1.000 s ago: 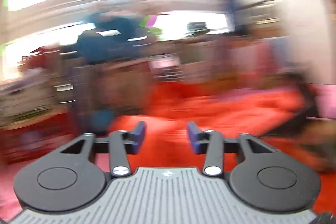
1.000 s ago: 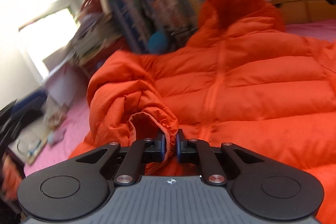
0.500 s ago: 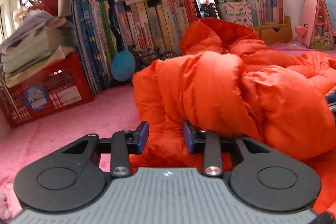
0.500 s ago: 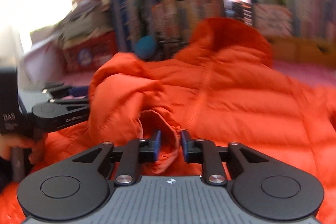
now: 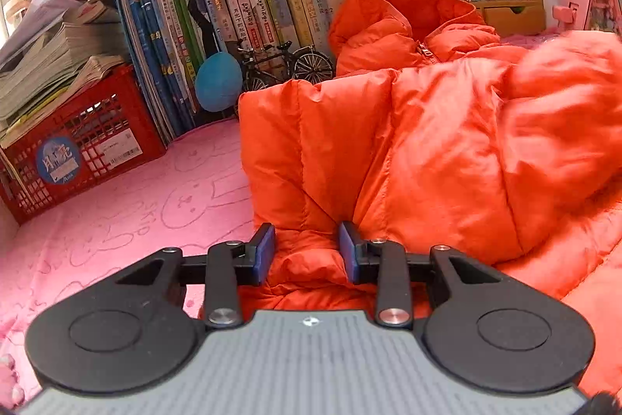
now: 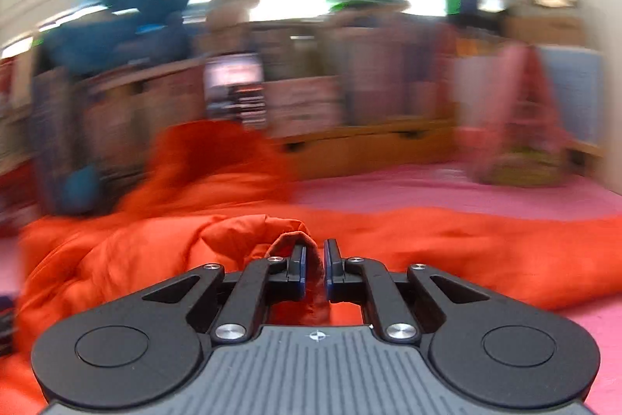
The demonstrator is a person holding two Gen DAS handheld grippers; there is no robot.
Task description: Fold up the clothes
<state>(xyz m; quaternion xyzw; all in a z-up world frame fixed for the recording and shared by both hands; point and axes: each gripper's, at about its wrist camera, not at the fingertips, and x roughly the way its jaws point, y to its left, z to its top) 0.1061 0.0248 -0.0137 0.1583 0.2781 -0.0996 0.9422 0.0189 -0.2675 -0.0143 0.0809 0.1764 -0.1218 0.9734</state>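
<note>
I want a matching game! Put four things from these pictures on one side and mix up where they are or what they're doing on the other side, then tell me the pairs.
Things:
1. left gripper
2. right gripper
3. red crate
4. toy bicycle

Places or states:
A. holds stacked papers, at the left of the pink blanket
B. pinched on a fold of the orange jacket
C. fingers spread apart, with orange fabric between them
D. stands in front of the row of books

Pairs: 1-C, 2-B, 3-A, 4-D
</note>
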